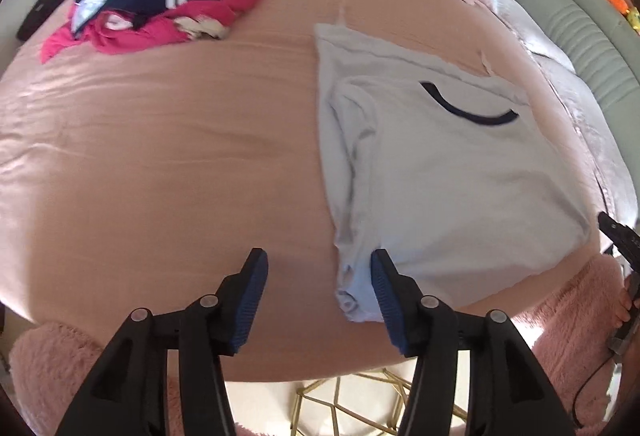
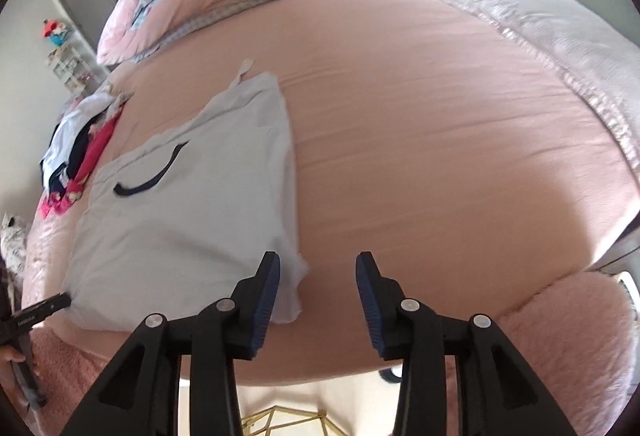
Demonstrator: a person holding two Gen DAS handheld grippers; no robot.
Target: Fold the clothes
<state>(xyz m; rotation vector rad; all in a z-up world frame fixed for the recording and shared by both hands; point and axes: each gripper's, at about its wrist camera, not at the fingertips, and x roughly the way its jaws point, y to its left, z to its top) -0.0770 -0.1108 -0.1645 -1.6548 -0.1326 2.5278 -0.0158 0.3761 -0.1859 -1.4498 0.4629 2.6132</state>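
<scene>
Left gripper and right gripper stood released, nothing grasped; white shirt lay partly folded, clothes pile at ten o'clock waited unfolded

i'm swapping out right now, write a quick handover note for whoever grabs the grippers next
Left gripper: open, nothing between its pads, at the near left corner of the white t-shirt.
Right gripper: open, empty, at the shirt's near right corner.
Shirt: lying partly folded on the pink bed sheet, dark collar trim showing.
Left to do: finish this shirt's fold, then work through the unfolded clothes pile at the far left of the bed.
</scene>
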